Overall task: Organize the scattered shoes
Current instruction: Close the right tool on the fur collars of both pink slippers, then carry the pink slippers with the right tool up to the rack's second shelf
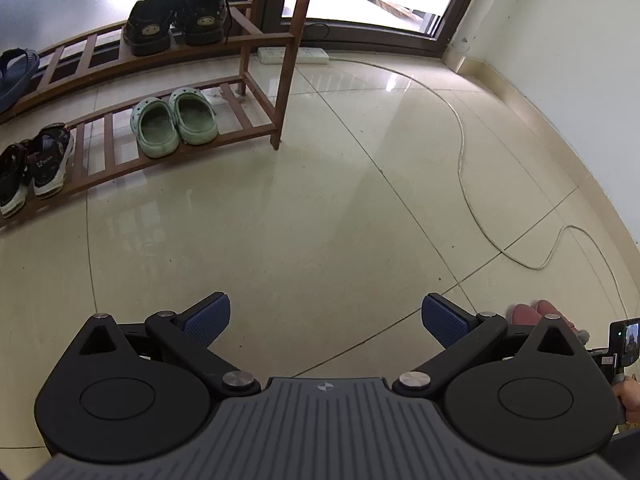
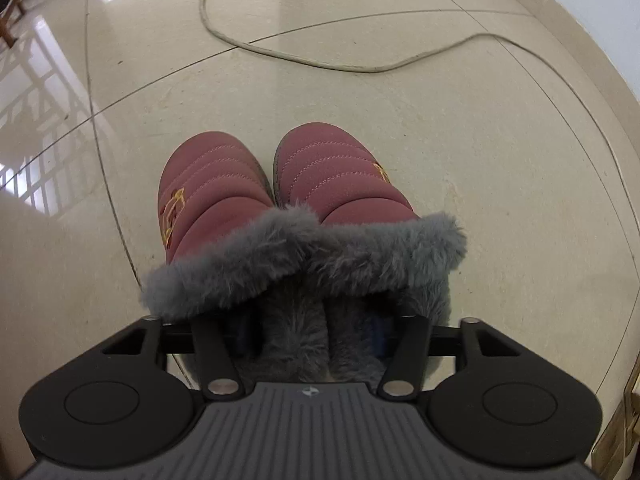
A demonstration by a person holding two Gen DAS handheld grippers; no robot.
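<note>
The right hand-held gripper (image 2: 312, 338) points steeply down at a pair of pink slippers (image 2: 280, 184) standing side by side on the pale tiled floor (image 2: 480, 160), toes away from the camera. Their grey fur collars (image 2: 304, 256) bunch together, and the gripper's two fingers reach down into the openings — one into each slipper, as far as the fur lets it be seen — with the two touching inner walls of fur between them. The fingers stand fairly close together and the fur between them looks squeezed, so the gripper appears clamped on the slippers' inner sides; the pads themselves are mostly buried in fur. A pale cable (image 2: 320, 60) loops across the floor beyond the slippers' toes.

The left hand-held gripper (image 1: 326, 322) hangs above bare floor with its blue-padded fingers (image 1: 208, 320) wide apart and nothing between them. In this view the pink slippers (image 1: 536, 312) show just past the gripper's right finger, partly hidden by it. Well beyond the slippers stands a wooden shoe rack (image 1: 256, 128). On its lower shelf sit green clogs (image 1: 174, 120) and, farther left, dark sandals (image 1: 36, 168); on the shelf above sit black boots (image 1: 176, 16) and a blue slipper (image 1: 16, 72) at the frame's edge. A white power strip (image 1: 294, 55) lies on the floor behind the rack — near the window frame.
</note>
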